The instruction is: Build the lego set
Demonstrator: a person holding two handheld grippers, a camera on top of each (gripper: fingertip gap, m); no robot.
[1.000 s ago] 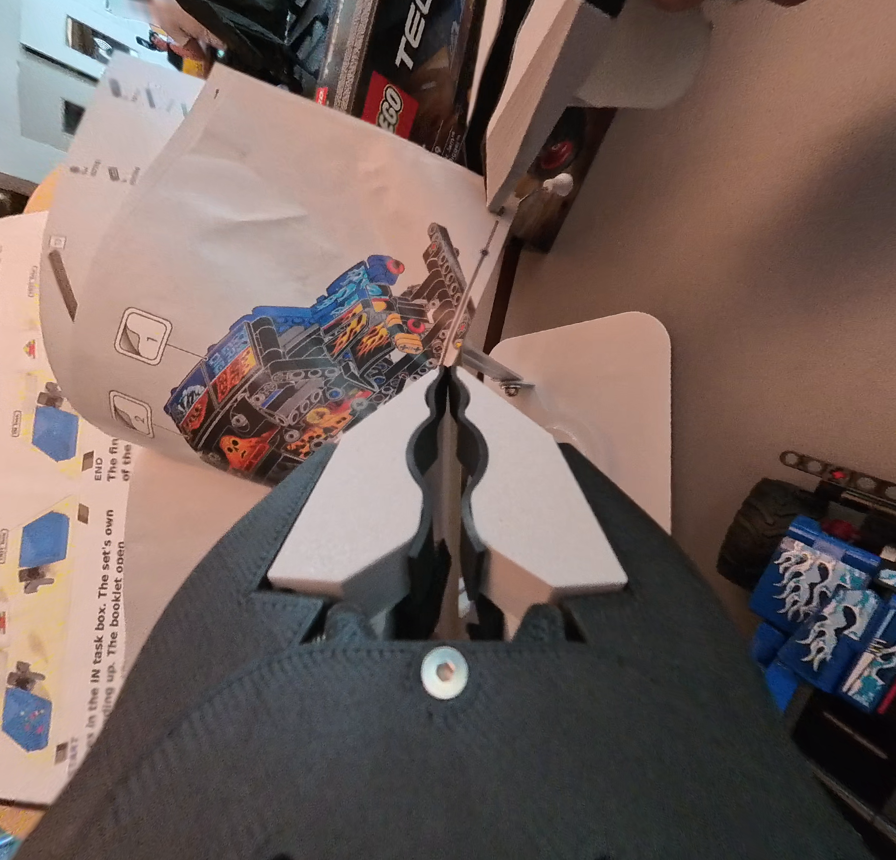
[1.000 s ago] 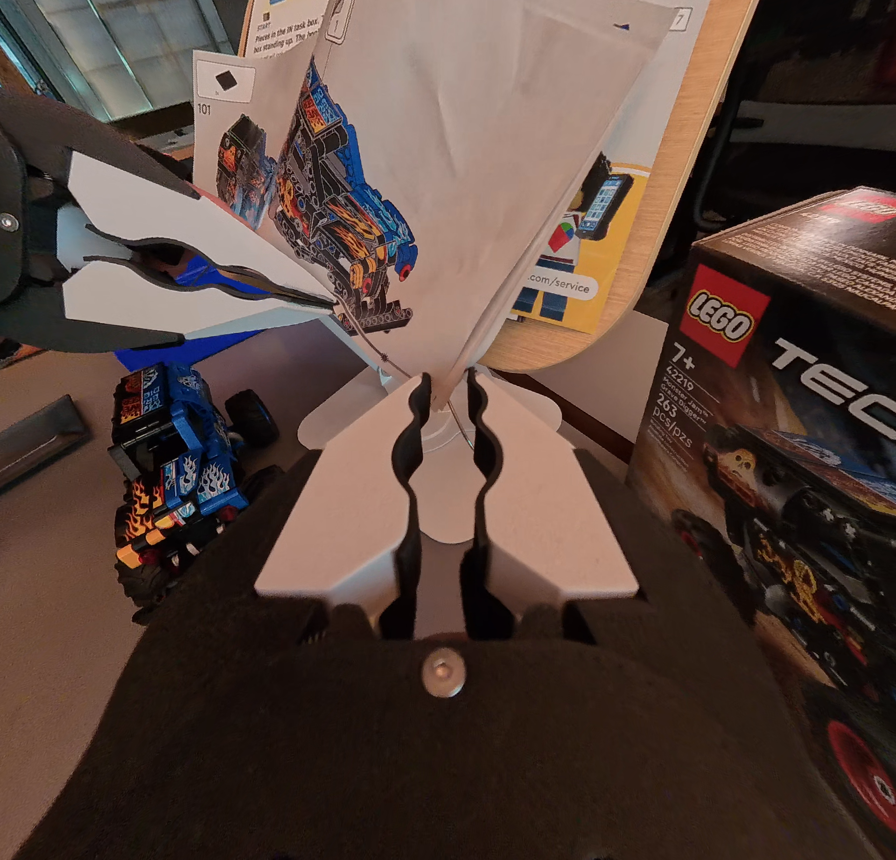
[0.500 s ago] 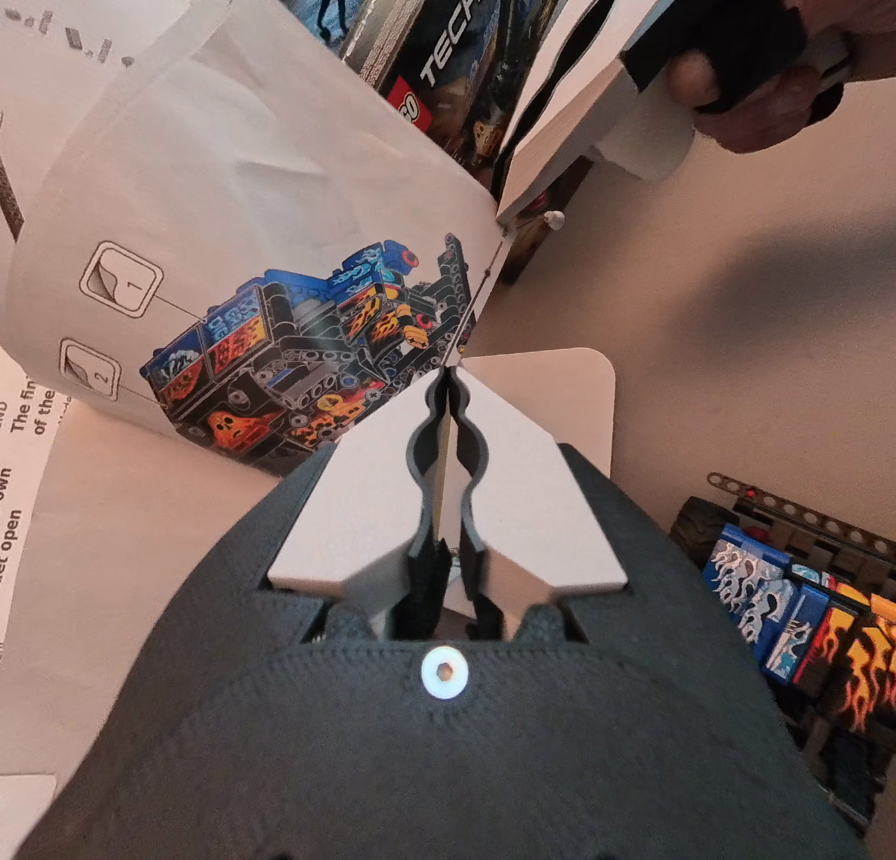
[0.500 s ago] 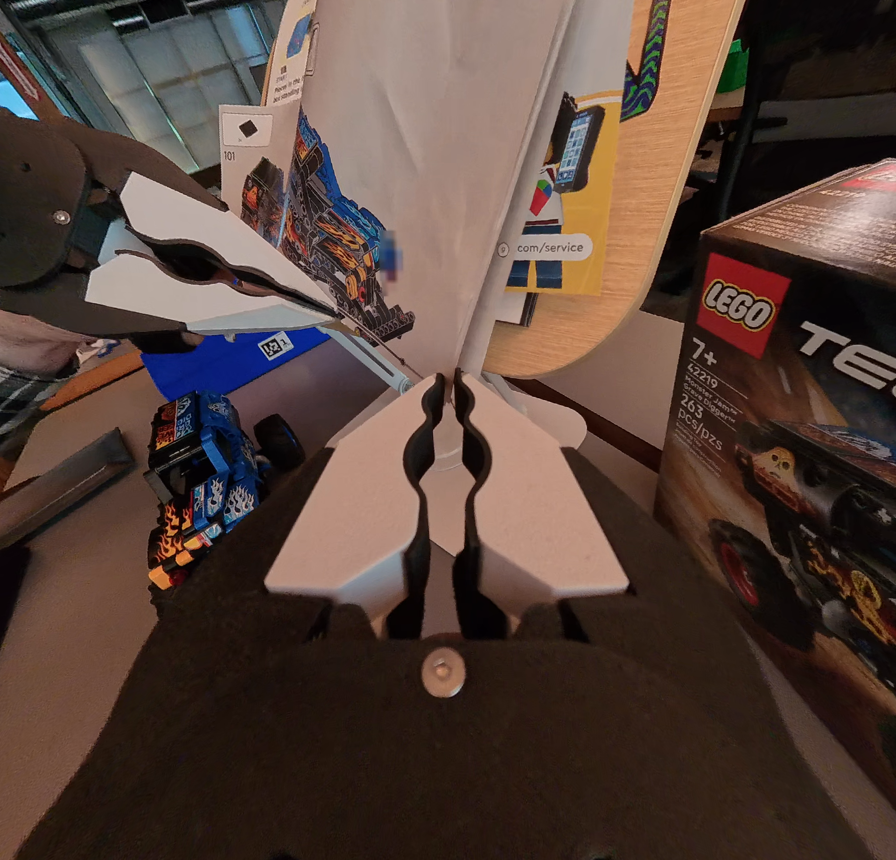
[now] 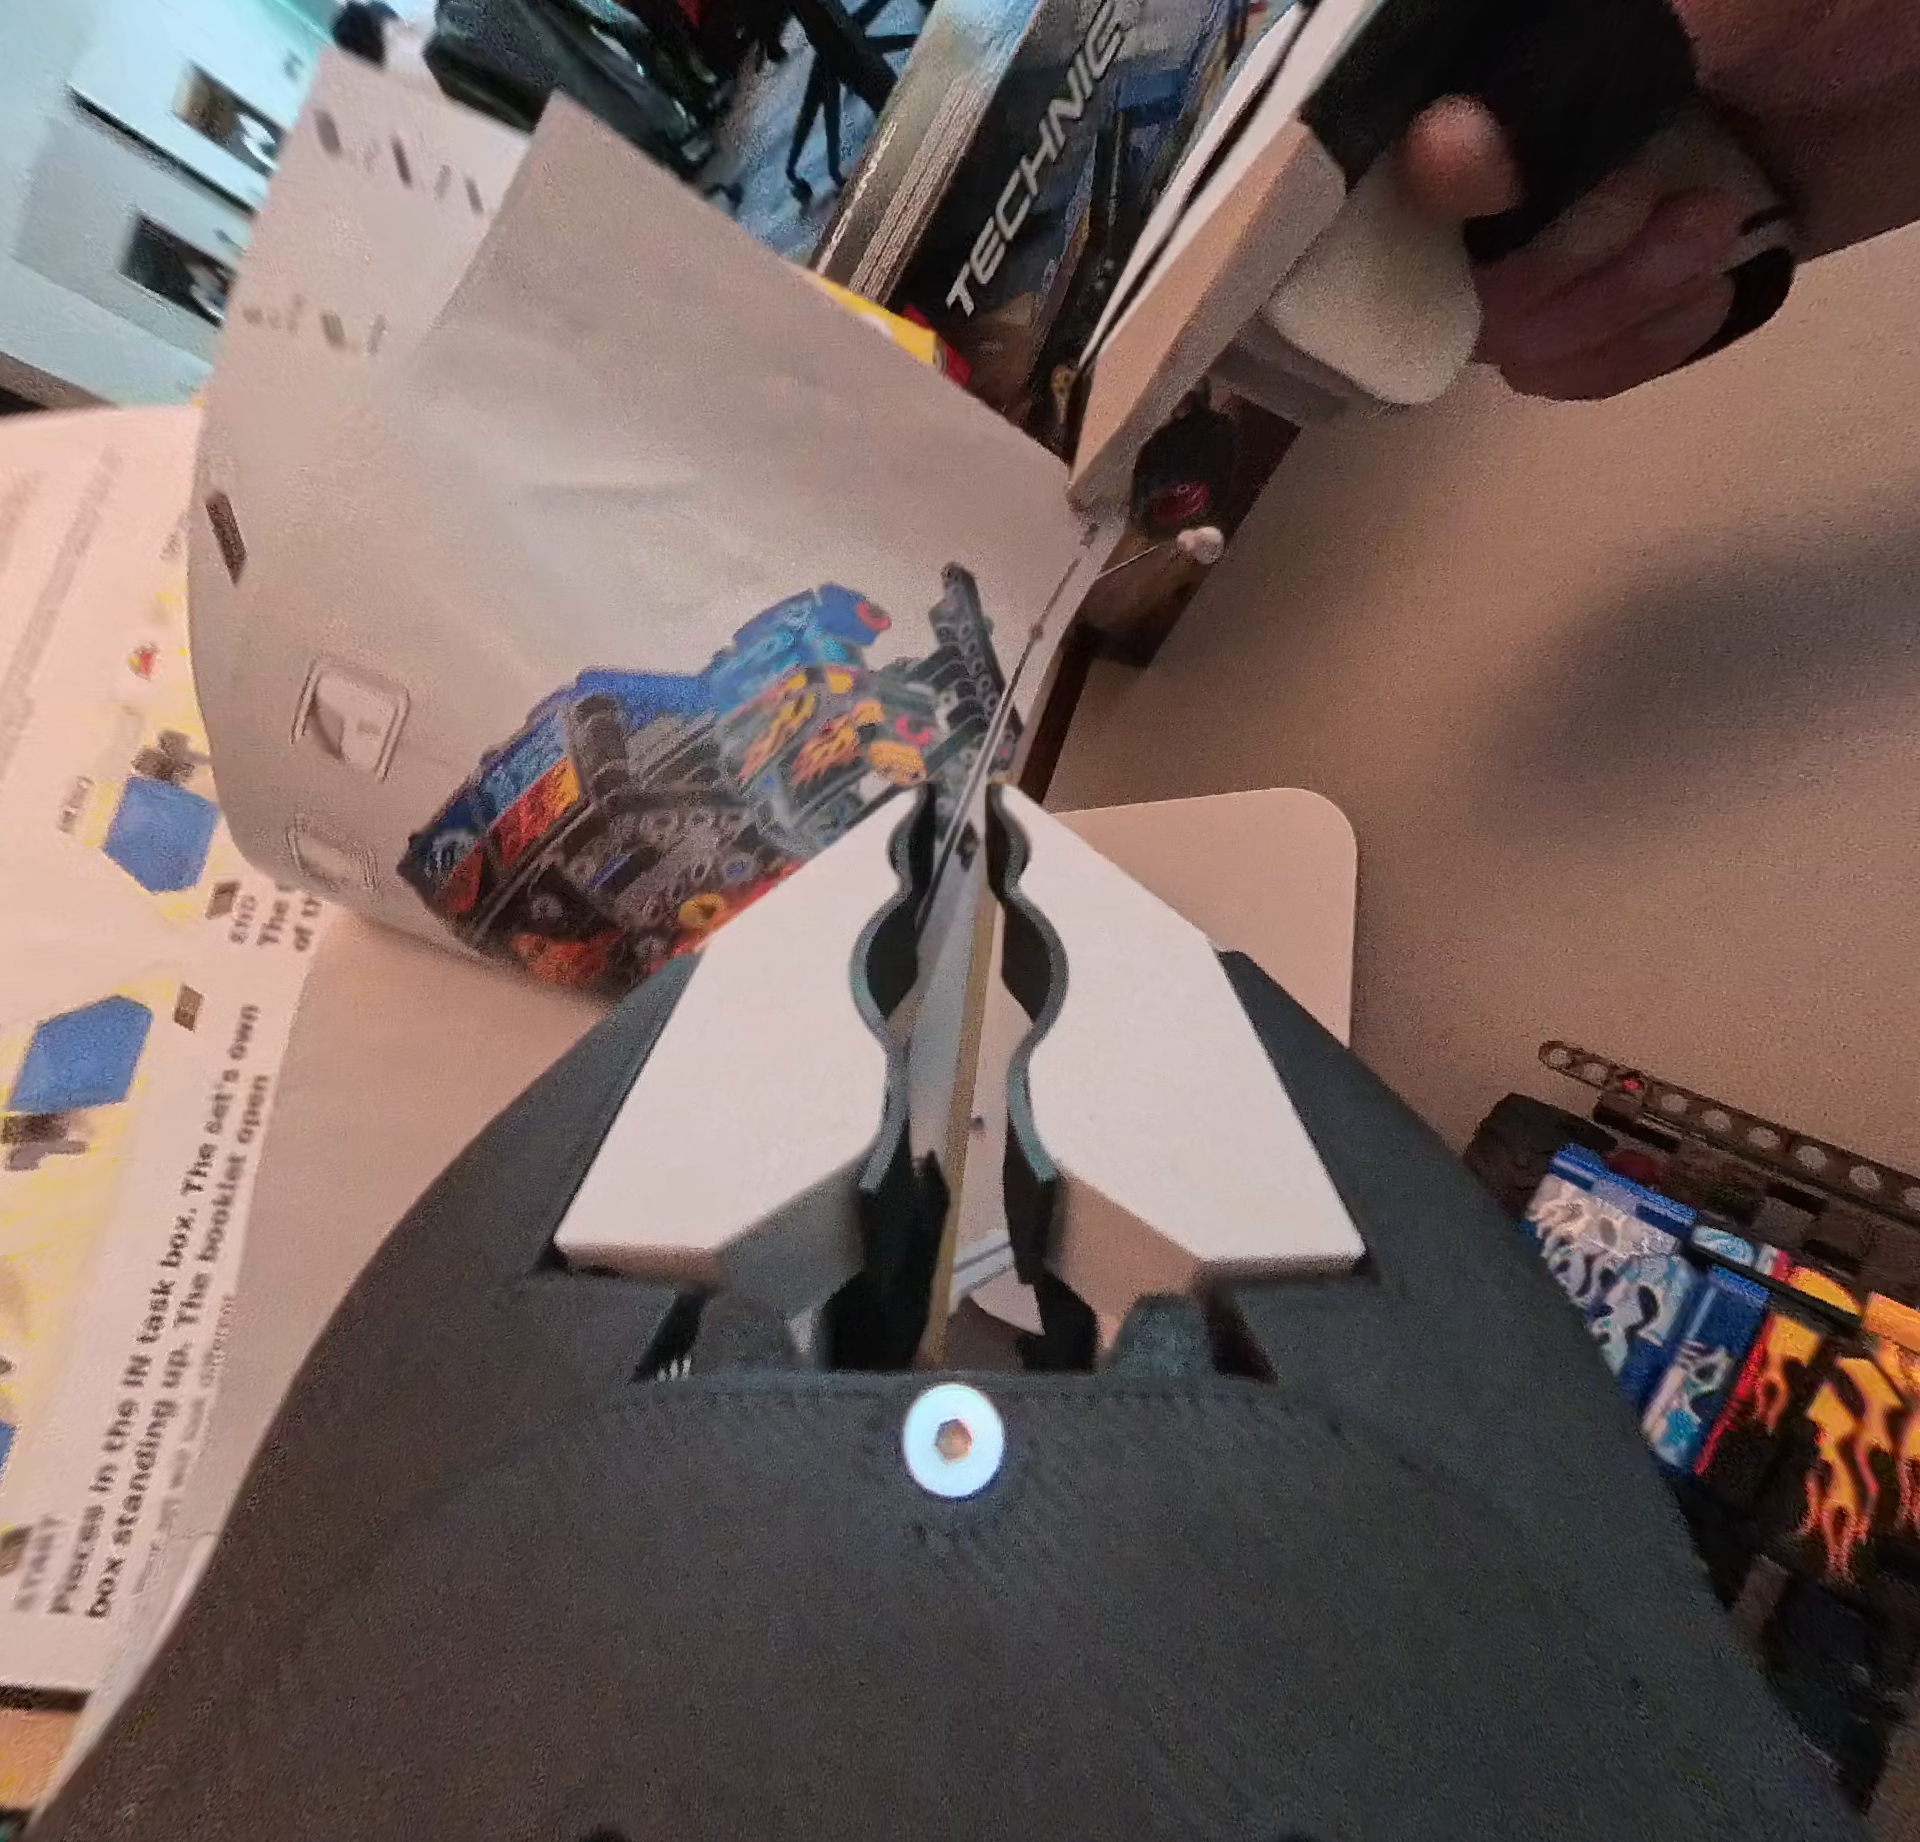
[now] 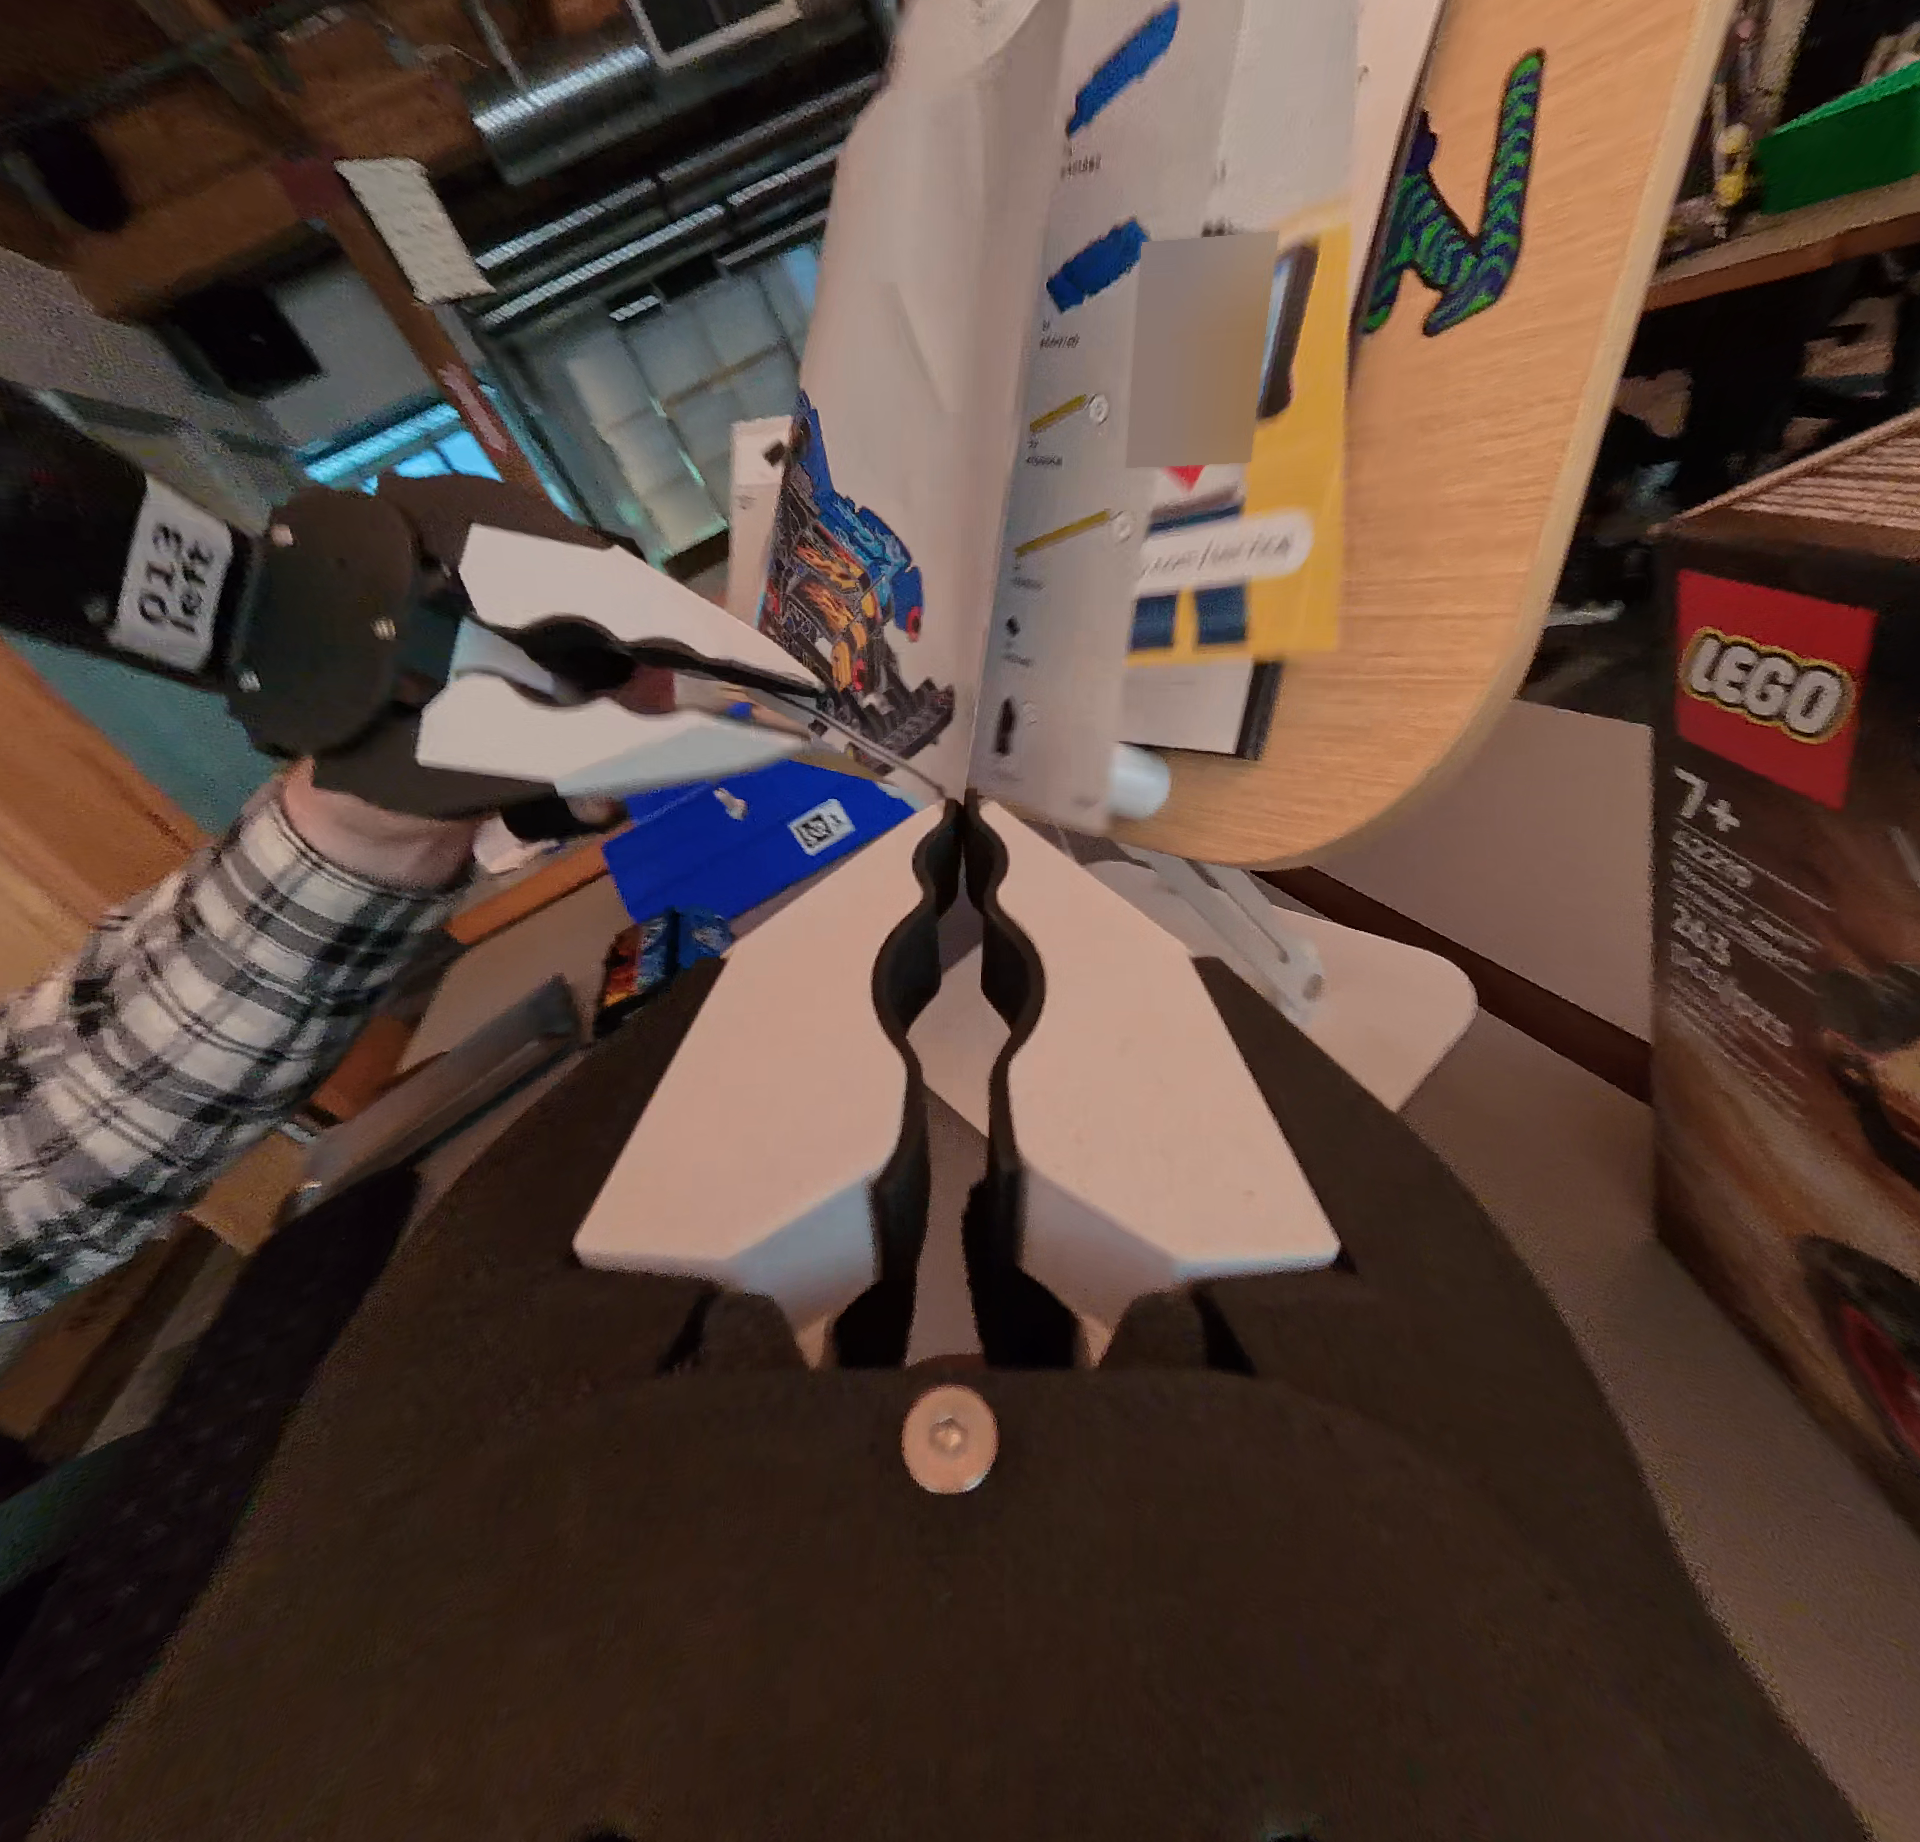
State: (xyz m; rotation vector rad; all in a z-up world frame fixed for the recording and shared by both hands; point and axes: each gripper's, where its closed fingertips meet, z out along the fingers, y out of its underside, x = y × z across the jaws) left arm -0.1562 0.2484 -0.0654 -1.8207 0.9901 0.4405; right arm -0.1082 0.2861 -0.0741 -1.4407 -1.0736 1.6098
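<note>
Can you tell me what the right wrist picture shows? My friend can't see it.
The right gripper is shut on the bottom edge of an instruction booklet standing open, while the left gripper pinches pages showing a blue truck drawing. A set box stands on the right, and a wooden board is behind the booklet.

The right gripper (image 6: 958,824), with white fingers (image 6: 1132,1075) on a black body, has its tips pressed together on the bottom edge of a white paper instruction booklet (image 6: 935,358). The booklet stands fanned open against a light wooden oval board (image 6: 1475,504). From the left, the left gripper (image 6: 831,722) pinches the lower edge of a page printed with a blue and orange truck. A plaid sleeve (image 6: 197,1003) lies behind it. A dark cardboard set box (image 6: 1787,982) stands at the right edge of the beige table (image 6: 1704,1377). A blue box (image 6: 748,836) sits behind the grippers.
</note>
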